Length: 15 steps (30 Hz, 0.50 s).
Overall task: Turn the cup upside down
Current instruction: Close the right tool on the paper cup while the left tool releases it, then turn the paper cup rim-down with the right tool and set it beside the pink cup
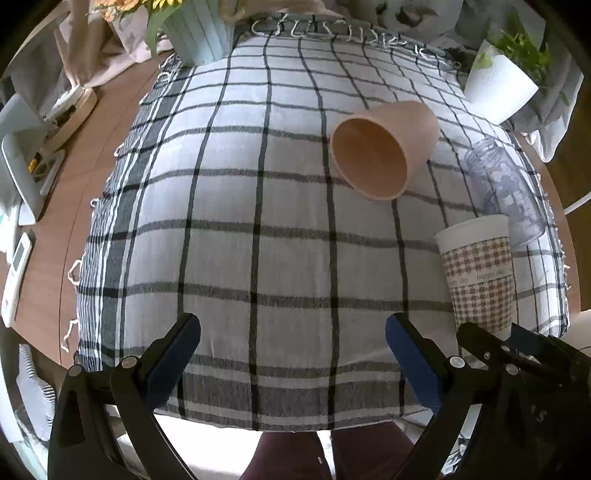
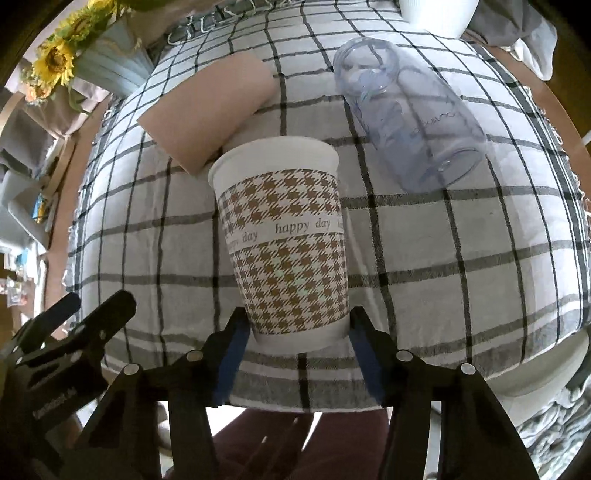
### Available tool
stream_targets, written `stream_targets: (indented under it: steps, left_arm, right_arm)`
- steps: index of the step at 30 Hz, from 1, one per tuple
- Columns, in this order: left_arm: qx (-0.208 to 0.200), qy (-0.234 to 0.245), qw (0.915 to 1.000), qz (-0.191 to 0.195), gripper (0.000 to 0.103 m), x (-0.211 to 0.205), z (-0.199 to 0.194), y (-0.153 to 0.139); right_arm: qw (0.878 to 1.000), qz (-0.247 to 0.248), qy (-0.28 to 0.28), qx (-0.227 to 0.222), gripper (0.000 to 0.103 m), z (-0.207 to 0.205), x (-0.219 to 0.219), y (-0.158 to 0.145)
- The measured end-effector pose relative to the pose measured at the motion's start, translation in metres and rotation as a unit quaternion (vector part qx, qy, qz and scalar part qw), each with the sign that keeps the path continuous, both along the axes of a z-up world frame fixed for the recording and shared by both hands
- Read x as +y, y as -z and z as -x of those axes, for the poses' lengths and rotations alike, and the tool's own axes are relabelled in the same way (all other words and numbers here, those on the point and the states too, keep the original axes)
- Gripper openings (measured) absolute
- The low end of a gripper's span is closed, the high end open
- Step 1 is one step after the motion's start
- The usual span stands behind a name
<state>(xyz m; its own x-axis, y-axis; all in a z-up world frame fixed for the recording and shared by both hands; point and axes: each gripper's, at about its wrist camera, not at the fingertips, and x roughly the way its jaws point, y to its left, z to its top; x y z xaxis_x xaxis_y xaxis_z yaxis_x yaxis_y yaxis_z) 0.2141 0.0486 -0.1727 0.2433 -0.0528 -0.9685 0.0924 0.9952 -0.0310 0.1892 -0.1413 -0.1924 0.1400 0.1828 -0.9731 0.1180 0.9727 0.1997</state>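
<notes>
A paper cup (image 2: 284,236) with a brown houndstooth band and "happy day" lettering is held in my right gripper (image 2: 295,332), whose blue pads press on both sides of its lower end, at the front edge of the checked cloth. The cup also shows in the left wrist view (image 1: 480,273), with the right gripper (image 1: 517,350) below it. My left gripper (image 1: 293,332) is open and empty over the cloth's front edge. A pink cup (image 1: 380,147) lies on its side, mouth toward the left camera, and shows in the right wrist view (image 2: 210,110).
A clear bluish plastic tumbler (image 2: 410,118) lies on its side at the right, also in the left wrist view (image 1: 506,184). A checked cloth (image 1: 258,221) covers the wooden table. A ribbed flower vase (image 1: 199,33) and a white plant pot (image 1: 498,81) stand at the back.
</notes>
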Motion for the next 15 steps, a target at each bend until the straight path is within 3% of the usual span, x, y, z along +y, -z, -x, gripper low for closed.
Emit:
stream_targets:
  steps: [8, 15]
  left_arm:
    - [-0.018, 0.016, 0.9996, 0.014, 0.102, -0.004, -0.007, -0.013]
    - [-0.032, 0.008, 0.9993, 0.018, 0.102, 0.003, -0.014, -0.023]
  right_arm:
    - [0.999, 0.025, -0.015, -0.043, 0.055, 0.008, 0.004, -0.037]
    - [0.996, 0.05, -0.03, -0.071, 0.055, -0.01, 0.011, -0.054]
